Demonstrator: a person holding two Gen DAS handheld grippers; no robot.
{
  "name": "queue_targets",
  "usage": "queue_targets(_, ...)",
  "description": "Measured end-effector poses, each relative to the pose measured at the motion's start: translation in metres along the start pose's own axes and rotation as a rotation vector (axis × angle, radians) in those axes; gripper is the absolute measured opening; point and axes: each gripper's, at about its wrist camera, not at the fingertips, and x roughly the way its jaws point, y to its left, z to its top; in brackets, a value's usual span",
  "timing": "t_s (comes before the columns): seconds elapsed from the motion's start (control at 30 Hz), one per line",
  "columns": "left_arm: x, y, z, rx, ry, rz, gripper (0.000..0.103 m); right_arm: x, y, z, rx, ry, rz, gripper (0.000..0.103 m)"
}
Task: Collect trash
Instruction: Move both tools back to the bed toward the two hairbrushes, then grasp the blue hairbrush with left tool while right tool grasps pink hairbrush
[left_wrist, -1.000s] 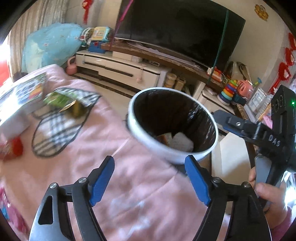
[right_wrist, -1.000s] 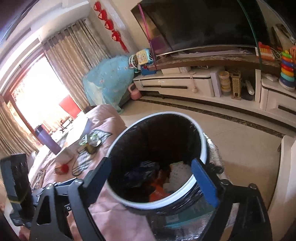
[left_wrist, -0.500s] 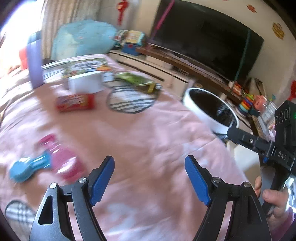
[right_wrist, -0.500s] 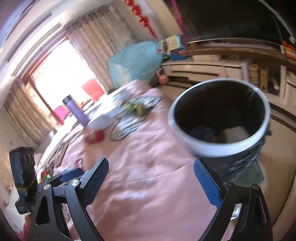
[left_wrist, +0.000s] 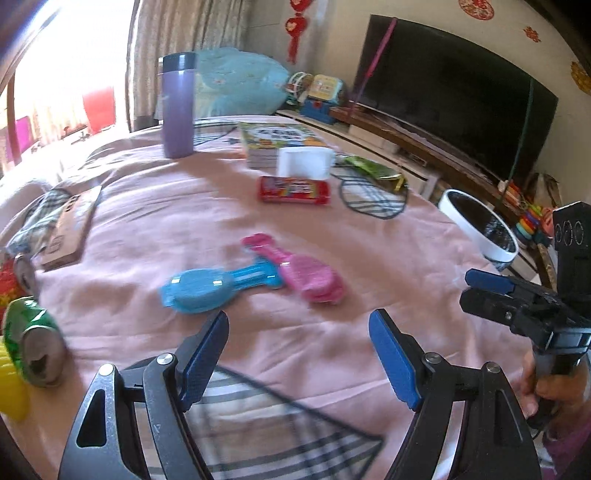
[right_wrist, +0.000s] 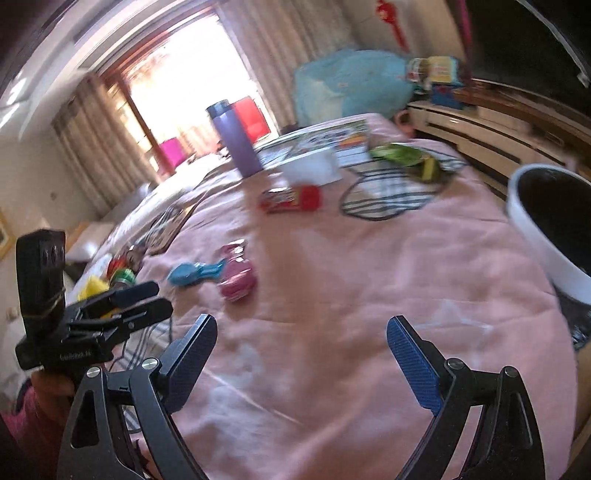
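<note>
My left gripper (left_wrist: 299, 354) is open and empty above the pink tablecloth (left_wrist: 369, 266). My right gripper (right_wrist: 301, 354) is open and empty too. A white-rimmed trash bin (left_wrist: 480, 229) with a black liner stands at the table's right edge; it also shows in the right wrist view (right_wrist: 546, 221). A crushed green can (left_wrist: 33, 343) lies at the left edge. A red snack packet (left_wrist: 293, 190) and a green wrapper (left_wrist: 373, 171) lie farther back. The right gripper shows at the right of the left wrist view (left_wrist: 487, 291).
A blue and a pink hairbrush (left_wrist: 251, 280) lie mid-table. A purple bottle (left_wrist: 177, 107), a book (left_wrist: 273, 140), a white box (left_wrist: 304, 162) and a phone (left_wrist: 70, 229) are on the table. A yellow object (left_wrist: 11, 387) sits by the can. A TV (left_wrist: 454, 92) stands behind.
Both grippers have swung left, away from the trash bin and back over the table. The bin has moved from the centre to the right edge of both views.
</note>
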Motion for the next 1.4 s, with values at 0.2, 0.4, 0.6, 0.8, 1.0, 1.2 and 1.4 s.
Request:
queue_targets(0.2, -0.006, 0.023, 0.007, 0.038, 0.016, 0.002, 0.078, 0.027, 0.030, 0.003, -0.098, 0.049, 0.024, 0.094)
queue_targets(0.4, 0.021, 0.037, 0.026, 0.218, 0.068, 0.039, 0.078, 0.050, 0.051, 0.009, -0.178, 0.095, 0.040, 0.089)
queue_targets(0.6, 0.050, 0.045, 0.039, 0.361, 0.128, 0.019, 0.078, 0.082, 0.069, 0.019, -0.279, 0.162, 0.040, 0.073)
queue_targets(0.8, 0.072, 0.052, 0.044, 0.429, 0.171, -0.013, 0.076, 0.113, 0.077, 0.026, -0.355, 0.218, 0.018, 0.068)
queue_targets(1.0, 0.087, 0.044, 0.039, 0.471, 0.204, -0.035, 0.052, 0.126, 0.076, 0.028, -0.371, 0.236, 0.005, 0.047)
queue_targets(1.2, 0.081, 0.030, 0.035, 0.455, 0.191, -0.012, 0.051, 0.110, 0.067, 0.023, -0.347, 0.211, -0.015, 0.047)
queue_targets(1.4, 0.069, 0.010, 0.033, 0.343, 0.177, -0.066, 0.051, 0.079, 0.036, 0.020, -0.222, 0.172, -0.017, 0.046)
